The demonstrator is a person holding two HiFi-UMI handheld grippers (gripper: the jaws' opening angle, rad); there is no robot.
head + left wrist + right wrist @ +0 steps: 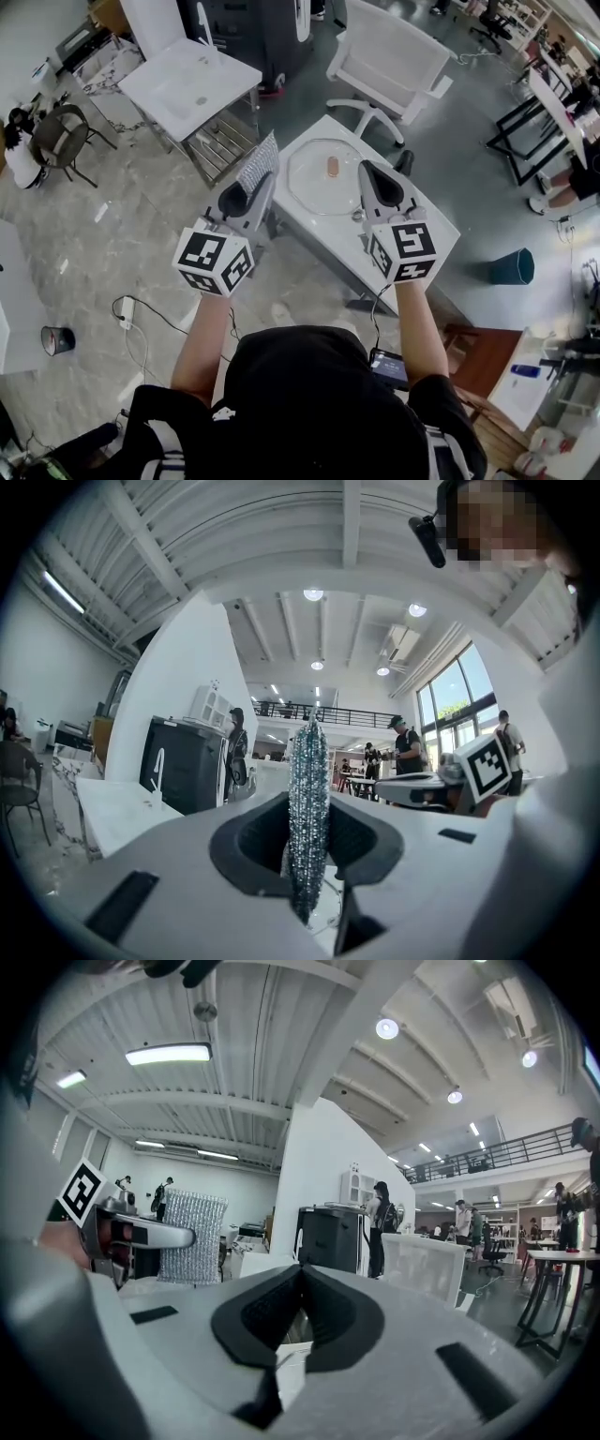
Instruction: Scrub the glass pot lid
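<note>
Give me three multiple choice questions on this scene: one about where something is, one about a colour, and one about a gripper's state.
1. Where does the glass pot lid lie?
A. on the white table
B. on the floor
C. on a chair

2. What colour is the scrubbing pad in the left gripper?
A. red
B. silvery
C. black

3. How is the right gripper?
A. wide open
B. shut on the lid
C. shut, with nothing held

Answers:
1. A, the head view shows the lid flat on the tabletop.
2. B, its mesh glitters silver between the jaws.
3. C, its own view shows the jaws together with nothing between them.
</note>
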